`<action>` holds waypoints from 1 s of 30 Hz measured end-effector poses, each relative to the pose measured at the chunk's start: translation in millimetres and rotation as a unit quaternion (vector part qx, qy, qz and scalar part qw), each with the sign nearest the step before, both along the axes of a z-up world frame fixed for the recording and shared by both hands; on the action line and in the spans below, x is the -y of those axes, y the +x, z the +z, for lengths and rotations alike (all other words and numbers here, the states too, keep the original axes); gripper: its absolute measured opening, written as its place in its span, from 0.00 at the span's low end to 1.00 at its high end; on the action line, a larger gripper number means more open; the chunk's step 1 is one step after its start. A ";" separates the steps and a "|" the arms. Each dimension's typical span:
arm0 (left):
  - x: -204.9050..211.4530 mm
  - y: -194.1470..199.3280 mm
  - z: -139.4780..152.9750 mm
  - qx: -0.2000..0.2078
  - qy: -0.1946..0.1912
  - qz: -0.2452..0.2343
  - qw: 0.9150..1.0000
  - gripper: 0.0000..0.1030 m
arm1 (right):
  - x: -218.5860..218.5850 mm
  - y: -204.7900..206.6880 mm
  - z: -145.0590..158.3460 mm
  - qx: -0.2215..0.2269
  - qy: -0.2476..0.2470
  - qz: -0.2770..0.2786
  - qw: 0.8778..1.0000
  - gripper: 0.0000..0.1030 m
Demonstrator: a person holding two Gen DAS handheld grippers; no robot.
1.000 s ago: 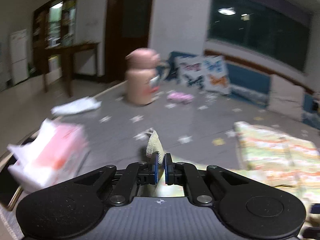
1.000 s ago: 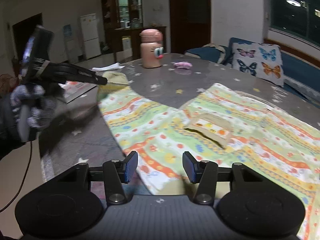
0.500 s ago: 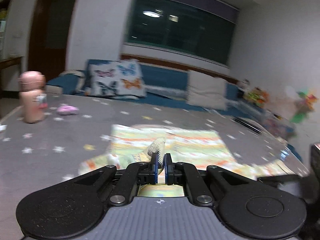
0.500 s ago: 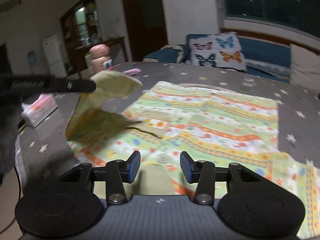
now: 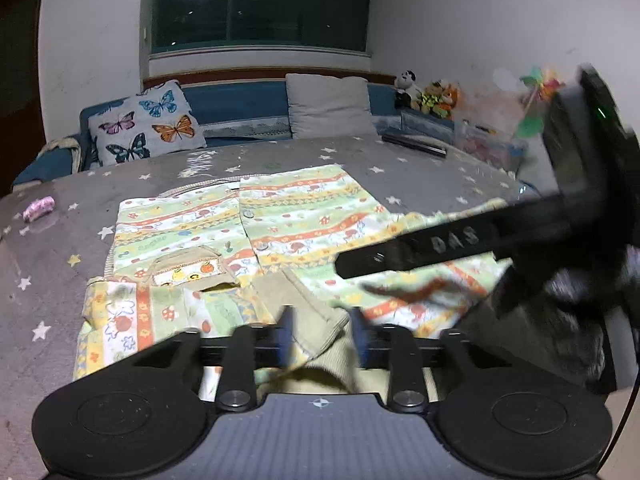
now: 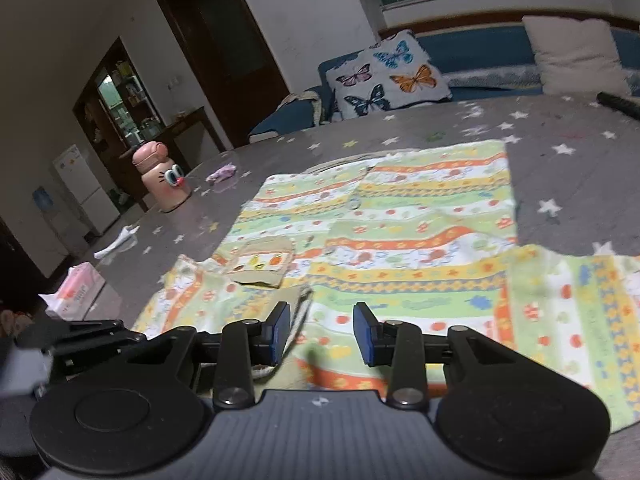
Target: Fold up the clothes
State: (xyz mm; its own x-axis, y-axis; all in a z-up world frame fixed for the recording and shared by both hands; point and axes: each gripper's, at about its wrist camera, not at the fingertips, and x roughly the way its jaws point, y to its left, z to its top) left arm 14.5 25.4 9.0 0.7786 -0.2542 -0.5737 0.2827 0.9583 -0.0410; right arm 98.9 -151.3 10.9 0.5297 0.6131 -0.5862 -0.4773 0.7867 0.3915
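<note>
A green, orange and yellow patterned child's shirt [image 5: 304, 216] lies spread on the grey star-print table [image 5: 60, 264], with a small chest pocket [image 5: 188, 270]. Its left sleeve [image 5: 160, 316] is folded in over the front, with the khaki cuff [image 5: 316, 324] lying between the fingers of my left gripper [image 5: 322, 338], which is open. My right gripper [image 6: 322, 332] is open and empty, low over the shirt [image 6: 420, 240] near its bottom edge; in the left wrist view it shows as a dark blurred bar [image 5: 440, 248] at the right.
A pink bottle [image 6: 164, 178], a small purple item [image 6: 222, 172], a white tissue [image 6: 116, 244] and a pink tissue pack [image 6: 76, 292] lie at the table's left side. A sofa with a butterfly cushion [image 5: 146, 124] stands behind. A dark remote [image 5: 414, 146] lies at the far right.
My left gripper carried the sleeve cuff to the right over the shirt front, then opened and let it go. My right gripper stayed open and moved in over the shirt.
</note>
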 end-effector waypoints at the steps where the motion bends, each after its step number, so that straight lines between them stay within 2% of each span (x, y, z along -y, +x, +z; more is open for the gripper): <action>1: -1.9 -3.4 0.4 0.004 0.004 -0.002 1.000 0.42 | -3.1 0.7 -1.1 -0.005 0.003 0.003 1.000 0.34; 3: -8.4 -9.7 2.3 0.013 0.013 0.000 1.000 0.48 | -11.9 0.7 -4.2 -0.012 0.001 0.010 1.000 0.34; 8: -36.6 -23.6 5.8 0.034 0.037 0.042 0.998 0.54 | -34.7 -1.4 -10.8 -0.021 -0.015 0.029 0.999 0.34; 13: -69.2 -35.4 2.2 0.029 0.055 0.090 0.994 0.67 | -49.5 -3.7 -14.9 -0.019 -0.037 0.032 0.999 0.34; 15: -77.5 -37.2 -2.4 0.021 0.063 0.104 0.992 0.68 | -53.2 -4.1 -14.6 -0.020 -0.040 0.033 0.998 0.34; 17: -82.9 -39.4 -8.8 0.014 0.074 0.113 0.991 0.69 | -56.7 -4.8 -13.6 -0.015 -0.050 0.031 0.998 0.29; 20: -85.6 -40.1 -18.1 0.008 0.090 0.119 0.989 0.74 | -55.4 -3.0 -10.6 -0.014 -0.058 0.017 0.998 0.13; 21: -85.9 -40.3 -20.8 0.006 0.094 0.121 0.988 0.74 | -53.4 -2.1 -8.0 -0.014 -0.056 0.013 0.998 0.06; 22: -86.2 -40.6 -23.3 0.004 0.097 0.122 0.988 0.74 | -51.9 -1.8 -4.6 -0.012 -0.051 0.012 0.999 0.06; 30: -91.2 -33.2 -28.0 0.008 0.096 0.140 0.986 0.75 | -55.5 -8.7 52.9 0.059 -0.023 0.019 0.998 0.04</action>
State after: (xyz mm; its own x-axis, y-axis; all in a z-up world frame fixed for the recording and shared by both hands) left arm -18.7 116.6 -19.0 0.8123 0.0830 -0.5773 0.0058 0.9886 0.1503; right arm 90.2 -95.8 63.8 0.5741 0.6077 -0.5488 -0.5472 0.7833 0.2950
